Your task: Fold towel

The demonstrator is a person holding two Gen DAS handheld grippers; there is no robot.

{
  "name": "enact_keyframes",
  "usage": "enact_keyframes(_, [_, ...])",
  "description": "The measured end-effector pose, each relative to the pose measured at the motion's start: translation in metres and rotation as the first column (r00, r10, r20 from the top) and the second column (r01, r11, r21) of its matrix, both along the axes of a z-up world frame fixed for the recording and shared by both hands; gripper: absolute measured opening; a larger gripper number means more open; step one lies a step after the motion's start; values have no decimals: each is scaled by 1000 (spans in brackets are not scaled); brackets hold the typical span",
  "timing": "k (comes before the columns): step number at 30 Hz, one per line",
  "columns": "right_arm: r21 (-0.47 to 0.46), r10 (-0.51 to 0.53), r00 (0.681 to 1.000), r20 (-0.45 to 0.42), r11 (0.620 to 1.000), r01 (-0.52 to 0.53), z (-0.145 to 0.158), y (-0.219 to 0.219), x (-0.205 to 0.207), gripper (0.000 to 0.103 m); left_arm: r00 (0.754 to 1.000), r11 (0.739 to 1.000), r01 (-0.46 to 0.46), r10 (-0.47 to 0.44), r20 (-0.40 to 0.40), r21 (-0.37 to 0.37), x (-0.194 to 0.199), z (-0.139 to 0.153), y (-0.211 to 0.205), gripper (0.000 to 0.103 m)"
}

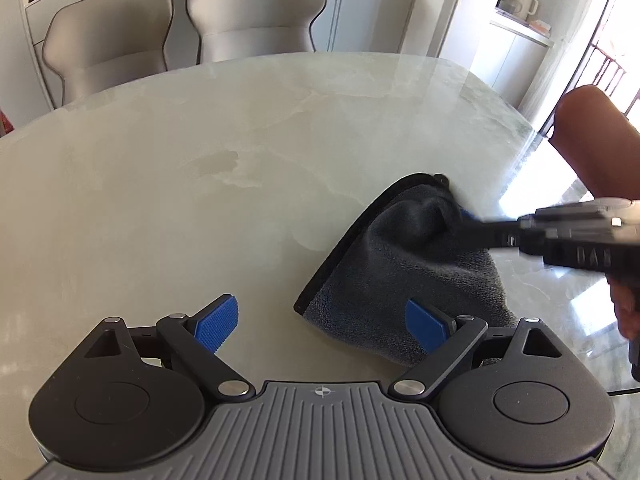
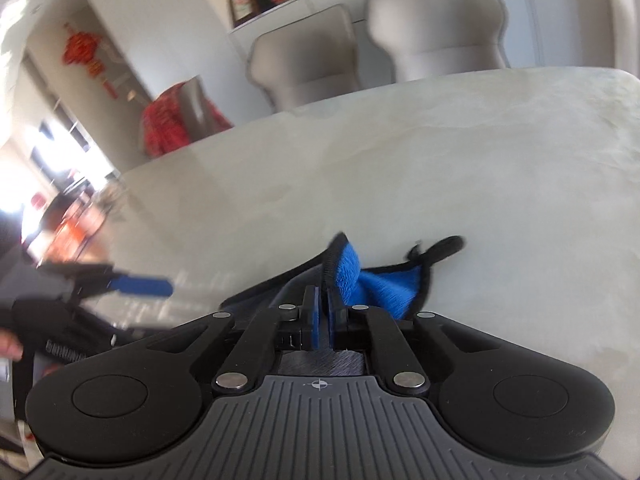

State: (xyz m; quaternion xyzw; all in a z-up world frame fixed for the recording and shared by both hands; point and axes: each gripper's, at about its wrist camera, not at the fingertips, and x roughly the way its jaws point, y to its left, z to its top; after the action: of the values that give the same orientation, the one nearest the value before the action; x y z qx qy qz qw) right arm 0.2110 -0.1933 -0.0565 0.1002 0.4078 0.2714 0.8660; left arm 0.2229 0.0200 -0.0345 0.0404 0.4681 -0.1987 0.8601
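A dark grey towel (image 1: 400, 264) with black trim lies bunched on the pale marble table (image 1: 180, 184), at the right in the left wrist view. Its bright blue underside (image 2: 376, 280) shows in the right wrist view. My right gripper (image 1: 460, 216) comes in from the right and is shut on the towel's far raised edge. In its own view the right gripper (image 2: 323, 300) has its pads together with the black trim pinched between them. My left gripper (image 1: 322, 326) stands open over the table, its right pad above the towel's near corner and nothing between its fingers (image 2: 140, 286).
Two grey chairs (image 1: 108, 40) (image 1: 256, 16) stand behind the table's far edge. A person's forearm (image 1: 596, 140) reaches in at the right. Bright windows and a shelf with a kettle (image 1: 520, 4) are at the far right. A red garment (image 2: 168, 124) hangs on a chair at the left.
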Motion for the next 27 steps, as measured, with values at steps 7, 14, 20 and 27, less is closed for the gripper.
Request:
enact_keyframes(7, [-59, 46, 997, 66, 997, -42, 21, 8, -22, 3, 995, 996, 77, -80, 64, 46, -4, 13, -2, 94])
enact_keyframes(14, [-76, -116, 993, 7, 990, 116, 8, -31, 24, 34, 996, 996, 87, -88, 32, 30, -5, 6, -8, 94])
enact_keyframes(20, [-20, -106, 992, -61, 994, 105, -12, -31, 44, 37, 996, 996, 83, -83, 13, 22, -1, -2, -9, 94])
enact_keyframes(27, [42, -20, 999, -31, 999, 21, -13, -23, 40, 8, 995, 995, 100, -101, 27, 22, 0, -1, -8, 94])
